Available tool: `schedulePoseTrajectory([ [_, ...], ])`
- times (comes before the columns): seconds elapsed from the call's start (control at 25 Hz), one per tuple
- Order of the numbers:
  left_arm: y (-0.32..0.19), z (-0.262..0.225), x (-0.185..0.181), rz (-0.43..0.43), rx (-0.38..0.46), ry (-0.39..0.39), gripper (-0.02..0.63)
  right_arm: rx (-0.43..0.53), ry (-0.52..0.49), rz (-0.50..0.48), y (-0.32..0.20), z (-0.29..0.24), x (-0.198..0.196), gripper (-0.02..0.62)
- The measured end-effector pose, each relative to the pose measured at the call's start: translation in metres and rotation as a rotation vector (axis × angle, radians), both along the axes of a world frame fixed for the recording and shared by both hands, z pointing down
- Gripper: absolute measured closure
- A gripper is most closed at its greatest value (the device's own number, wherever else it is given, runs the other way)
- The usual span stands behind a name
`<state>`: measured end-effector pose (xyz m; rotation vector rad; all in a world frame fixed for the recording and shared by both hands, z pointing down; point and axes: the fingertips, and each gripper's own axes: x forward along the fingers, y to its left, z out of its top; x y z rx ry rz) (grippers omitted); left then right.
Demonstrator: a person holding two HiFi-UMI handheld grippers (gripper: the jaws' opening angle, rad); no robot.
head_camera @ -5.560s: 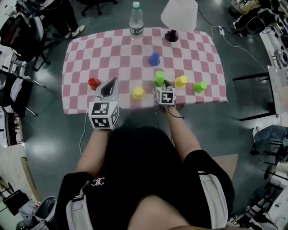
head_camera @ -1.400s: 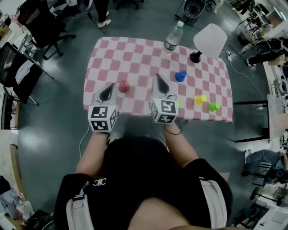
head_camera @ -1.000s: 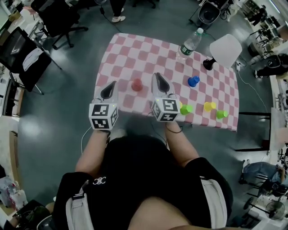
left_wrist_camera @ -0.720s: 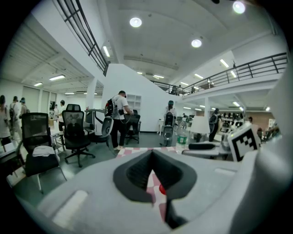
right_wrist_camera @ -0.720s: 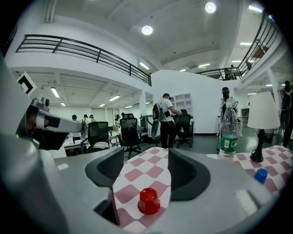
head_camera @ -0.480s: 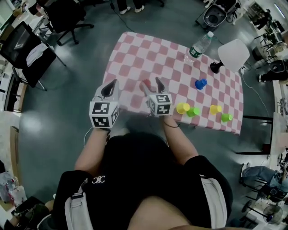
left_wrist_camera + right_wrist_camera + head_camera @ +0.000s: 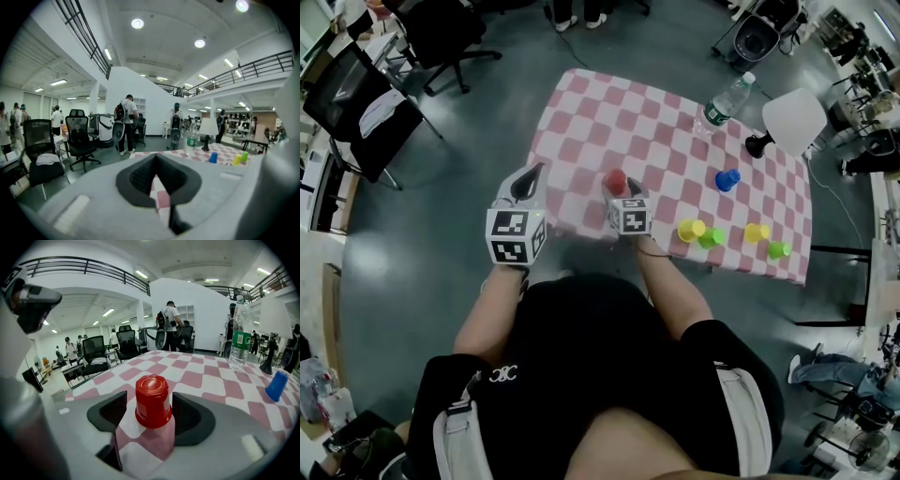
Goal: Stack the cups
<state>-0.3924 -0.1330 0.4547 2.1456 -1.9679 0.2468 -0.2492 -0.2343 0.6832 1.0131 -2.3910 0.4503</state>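
The worktop [image 7: 609, 103], under a pink-and-white checked cloth, stands on a grey floor [image 7: 441, 187] beside black office chairs [image 7: 356, 94]. Near the worktop's front edge, an upturned red cup [image 7: 153, 401] sits untouched between the right claw's [image 7: 619, 190] jaws, which have just been opening wide. At the worktop's left edge, the left claw [image 7: 532, 173] is closed and empty.

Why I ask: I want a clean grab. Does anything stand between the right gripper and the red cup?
Nothing visible does. The red cup stands upside down on the checkered tablecloth, right between the right gripper's fingers, which have just opened and touch neither side of it.
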Motion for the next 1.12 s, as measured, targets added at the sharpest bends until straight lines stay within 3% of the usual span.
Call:
schedulePoseTrajectory([
  [0.28, 0.002, 0.002, -0.016, -0.007, -0.001, -0.016, 0.609, -0.056, 0.094, 0.038, -0.006, 0.036, 0.004, 0.308],
  [0.4, 0.001, 0.001, -0.022, -0.014, 0.001, -0.016, 0.609, -0.025, 0.114, 0.050, -0.011, 0.036, 0.007, 0.328],
  [0.76, -0.008, -0.003, -0.015, 0.013, 0.000, -0.001, 0.609, 0.043, 0.038, 0.065, -0.012, -0.019, 0.005, 0.328],
  [1.12, -0.025, 0.002, 0.032, 0.125, -0.007, 0.019, 0.609, 0.140, -0.010, 0.105, -0.009, -0.091, 0.028, 0.328],
])
